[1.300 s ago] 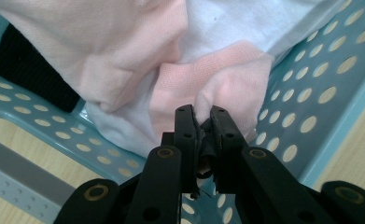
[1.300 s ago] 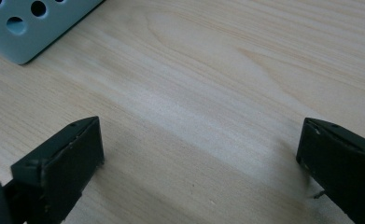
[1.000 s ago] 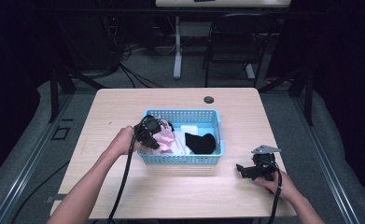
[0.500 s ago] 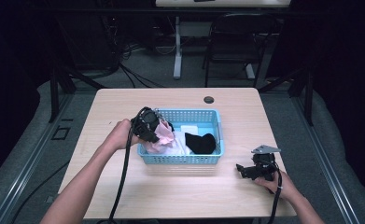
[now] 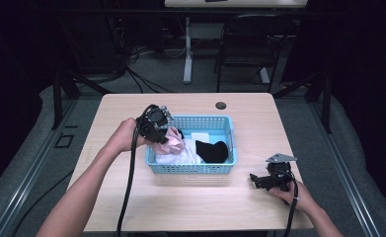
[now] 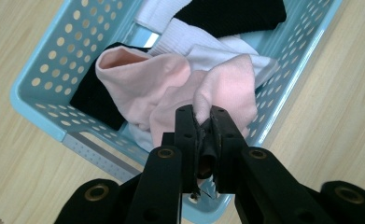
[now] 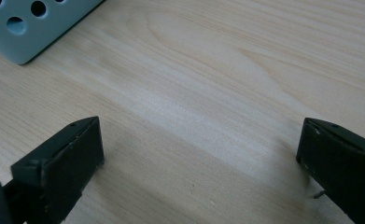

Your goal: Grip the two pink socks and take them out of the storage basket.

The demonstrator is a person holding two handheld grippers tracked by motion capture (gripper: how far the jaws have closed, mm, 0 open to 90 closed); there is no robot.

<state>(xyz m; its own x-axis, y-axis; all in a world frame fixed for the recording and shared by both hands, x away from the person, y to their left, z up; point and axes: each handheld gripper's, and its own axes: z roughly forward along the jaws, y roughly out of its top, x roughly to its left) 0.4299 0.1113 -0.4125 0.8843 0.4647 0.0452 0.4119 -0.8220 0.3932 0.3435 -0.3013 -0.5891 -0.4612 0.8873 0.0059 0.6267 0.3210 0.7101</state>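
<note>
Left gripper (image 6: 203,116) pinches a fold of the pink sock (image 6: 171,88) over the blue basket (image 5: 229,143); the left gripper view shows the clamp, the high view doesn't. Right gripper (image 7: 199,154) jaws wide apart, on bare table (image 5: 259,113) right of basket.

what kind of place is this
Likely a lab or office set up for recording: a light wood table on grey carpet, cables trailing across the floor, a chair and another desk behind.
</note>
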